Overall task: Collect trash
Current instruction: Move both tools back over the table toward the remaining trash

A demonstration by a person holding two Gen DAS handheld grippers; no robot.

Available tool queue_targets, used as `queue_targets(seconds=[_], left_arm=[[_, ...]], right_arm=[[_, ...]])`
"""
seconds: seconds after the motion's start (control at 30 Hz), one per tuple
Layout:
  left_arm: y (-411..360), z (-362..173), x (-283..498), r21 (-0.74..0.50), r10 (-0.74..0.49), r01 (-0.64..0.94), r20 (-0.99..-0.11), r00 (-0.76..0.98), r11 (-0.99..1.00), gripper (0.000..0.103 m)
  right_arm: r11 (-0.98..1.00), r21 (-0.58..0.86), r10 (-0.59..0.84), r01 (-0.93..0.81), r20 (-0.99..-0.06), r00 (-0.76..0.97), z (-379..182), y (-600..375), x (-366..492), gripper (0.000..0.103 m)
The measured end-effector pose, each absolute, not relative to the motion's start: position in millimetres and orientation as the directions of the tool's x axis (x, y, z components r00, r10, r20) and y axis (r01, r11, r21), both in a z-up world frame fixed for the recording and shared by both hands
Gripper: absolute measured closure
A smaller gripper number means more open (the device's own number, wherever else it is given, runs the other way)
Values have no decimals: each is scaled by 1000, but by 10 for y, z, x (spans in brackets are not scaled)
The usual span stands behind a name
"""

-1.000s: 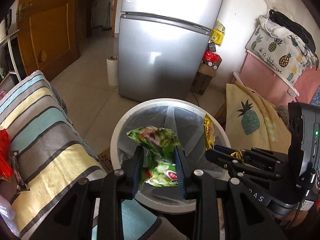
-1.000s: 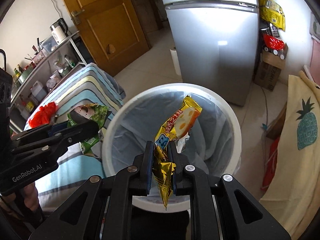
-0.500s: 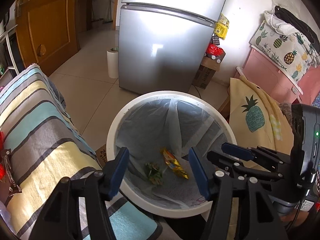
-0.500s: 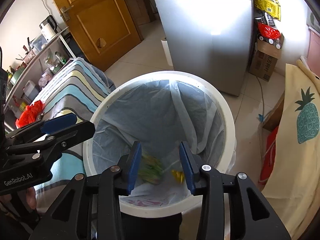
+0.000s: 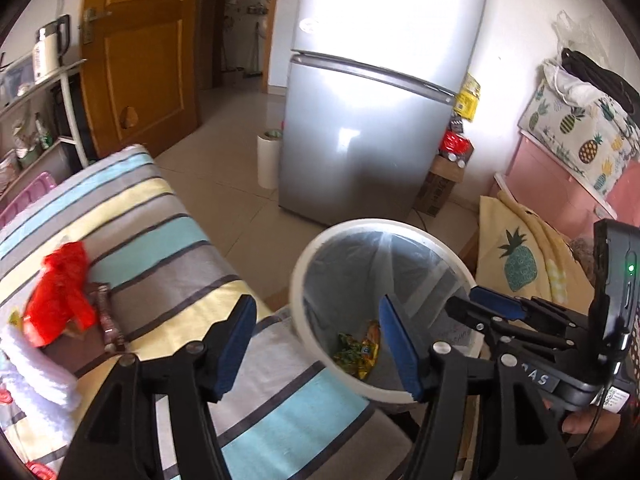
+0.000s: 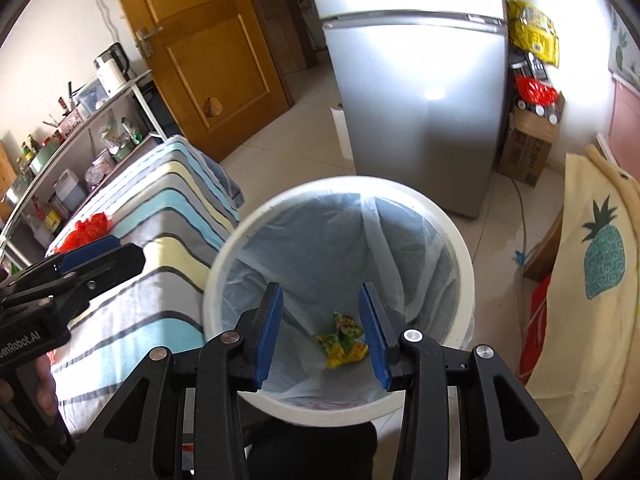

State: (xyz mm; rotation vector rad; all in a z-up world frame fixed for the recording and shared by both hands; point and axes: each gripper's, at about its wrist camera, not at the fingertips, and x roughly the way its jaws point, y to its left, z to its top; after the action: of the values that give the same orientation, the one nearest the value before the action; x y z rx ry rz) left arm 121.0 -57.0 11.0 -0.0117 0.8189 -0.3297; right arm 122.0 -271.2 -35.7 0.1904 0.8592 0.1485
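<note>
A white round trash bin point(image 6: 452, 236) with a clear liner stands beside a striped bed; it also shows in the left wrist view point(image 5: 298, 280). Green and yellow snack wrappers point(image 6: 341, 339) lie at its bottom, seen in the left wrist view too point(image 5: 357, 352). My right gripper point(image 6: 320, 330) is open and empty above the bin. My left gripper point(image 5: 316, 350) is open and empty over the bed's edge by the bin's left rim. A red wrapper point(image 5: 60, 300) and a brown bar wrapper point(image 5: 106, 316) lie on the bed, left of the left gripper.
A striped cover point(image 5: 168, 248) is on the bed. A silver fridge point(image 5: 372, 120) stands behind the bin, with a paper roll point(image 5: 267, 160) and a cardboard box point(image 5: 440, 188) beside it. A pineapple-print cloth point(image 6: 596, 264) hangs at the right. A shelf rack point(image 6: 60, 152) stands at the far left.
Both grippers opened and dropped the green bag and the yellow wrapper into the bin. The left gripper then swung left toward the bed, bringing the red wrapper into view.
</note>
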Motion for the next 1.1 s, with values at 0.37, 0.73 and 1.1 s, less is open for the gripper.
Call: queue_targets(seconds=[0.37, 0.73, 1.1], left_arm=[[223, 243, 771, -90, -121, 81, -675, 728, 993, 33], [1097, 168, 299, -85, 46, -135, -661, 749, 987, 28], [1678, -114, -91, -88, 84, -202, -700, 709, 975, 23]], right_arm=[[946, 226, 323, -231, -666, 672, -115, -2069, 1055, 62], [892, 212, 433, -399, -654, 620, -130, -1313, 1031, 60], [831, 211, 506, -515, -670, 543, -318, -685, 959, 58]])
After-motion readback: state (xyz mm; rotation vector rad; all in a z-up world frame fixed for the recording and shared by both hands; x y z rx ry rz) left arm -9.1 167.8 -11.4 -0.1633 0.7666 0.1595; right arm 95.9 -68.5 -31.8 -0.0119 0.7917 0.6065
